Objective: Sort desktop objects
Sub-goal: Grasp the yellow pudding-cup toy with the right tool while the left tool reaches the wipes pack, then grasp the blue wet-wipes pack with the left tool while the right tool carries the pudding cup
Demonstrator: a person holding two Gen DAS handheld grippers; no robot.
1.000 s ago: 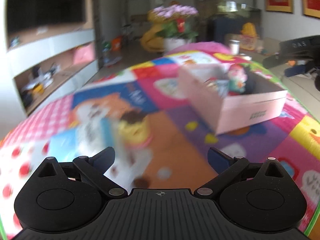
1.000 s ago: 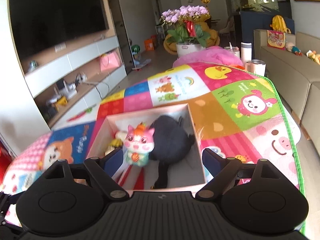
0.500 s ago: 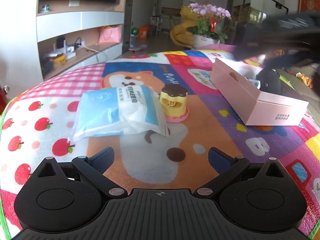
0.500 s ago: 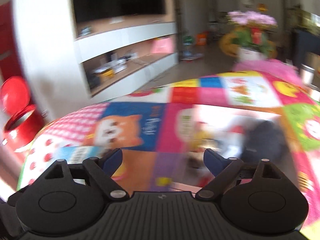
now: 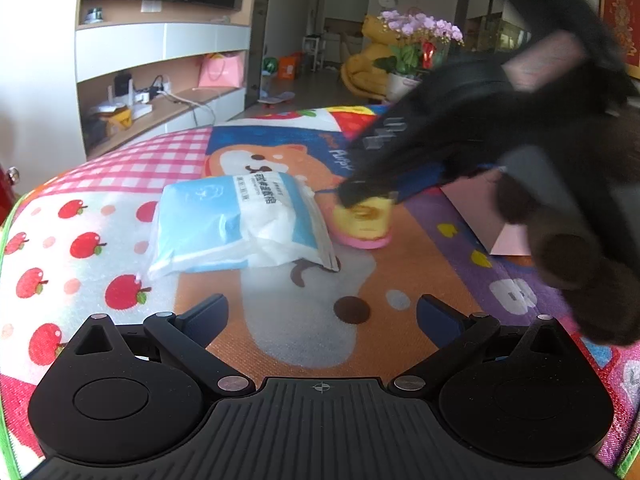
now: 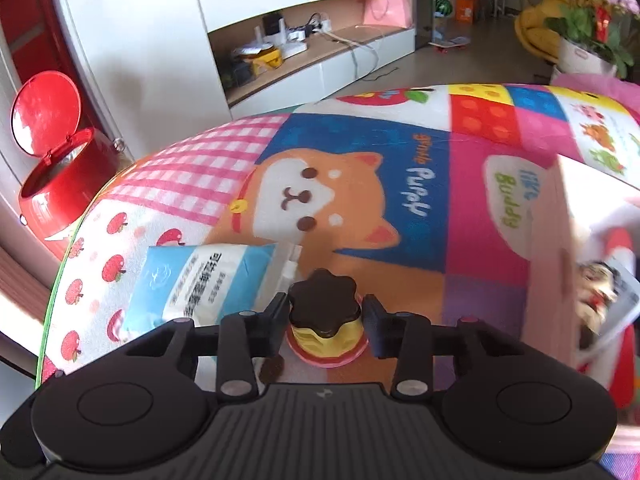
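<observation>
The desk wears a bright patchwork mat, cartoon puppy in the middle. Right of the puppy sits the pink cardboard box, open-topped, blurred now, with a printed packet showing in it; a second ago a pink toy figure and a black pouch showed inside. Below-left of the puppy lies the soft, crinkly blue-and-white tissue pack. Just right of it stands the pudding toy: scalloped brown top, yellow ribbed body, pink round base. The right tongs, which hung over the box a second ago, are now at the toy, closing narrow around it. The left tongs hang wide with nothing between them, near the pack.
</observation>
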